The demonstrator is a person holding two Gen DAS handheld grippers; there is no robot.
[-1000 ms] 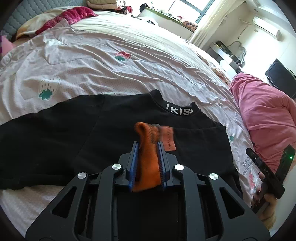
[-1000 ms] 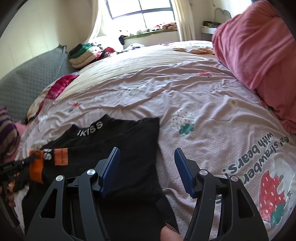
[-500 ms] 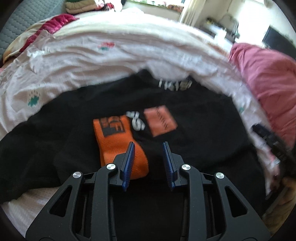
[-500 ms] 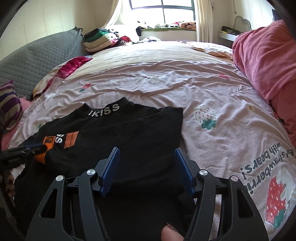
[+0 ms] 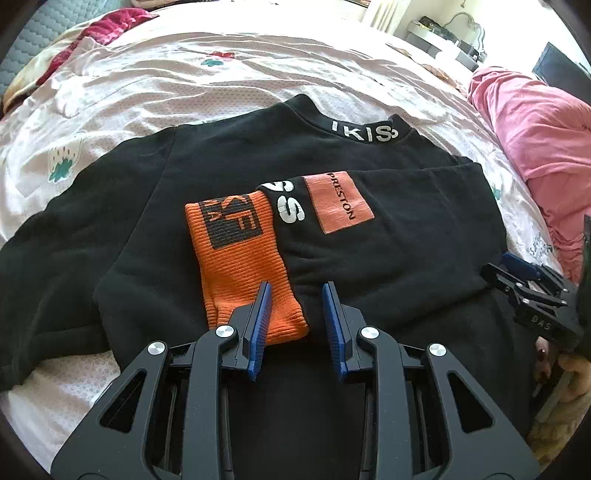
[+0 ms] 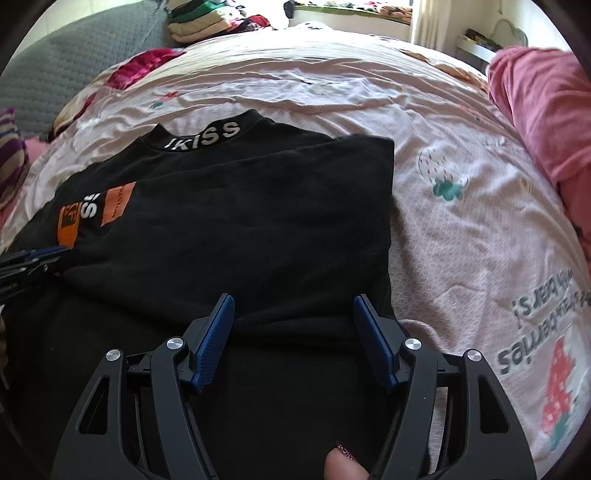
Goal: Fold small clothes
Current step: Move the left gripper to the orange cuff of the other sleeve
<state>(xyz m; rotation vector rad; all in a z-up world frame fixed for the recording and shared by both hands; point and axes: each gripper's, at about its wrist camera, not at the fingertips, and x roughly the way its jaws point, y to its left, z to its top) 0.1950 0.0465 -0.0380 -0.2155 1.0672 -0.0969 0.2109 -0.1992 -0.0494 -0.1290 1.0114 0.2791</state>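
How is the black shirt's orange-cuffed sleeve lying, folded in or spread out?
Folded in: the sleeve lies across the black shirt, its orange cuff resting on the chest.

One black sweatshirt [image 5: 221, 166] lies on the one pink bedspread [image 6: 461, 229], and every count runs out from that sweatshirt. On it, one orange ribbed cuff [image 5: 240, 258], one orange "PRESTON" patch [image 5: 340, 203] just beside the cuff, one lettered collar band [image 6: 203, 136] at its far edge. Two grippers hang over its near edge: the left gripper [image 5: 295, 325] and the right gripper [image 6: 291, 339], each showing two blue pads. Right of the sweatshirt, one pink blanket heap [image 6: 546, 110]. Beyond it, one stack of folded clothes [image 6: 207, 22]. Left of it, one striped pillow [image 6: 11, 166]. Near it on the spread, one big printed strawberry [image 6: 557, 376].
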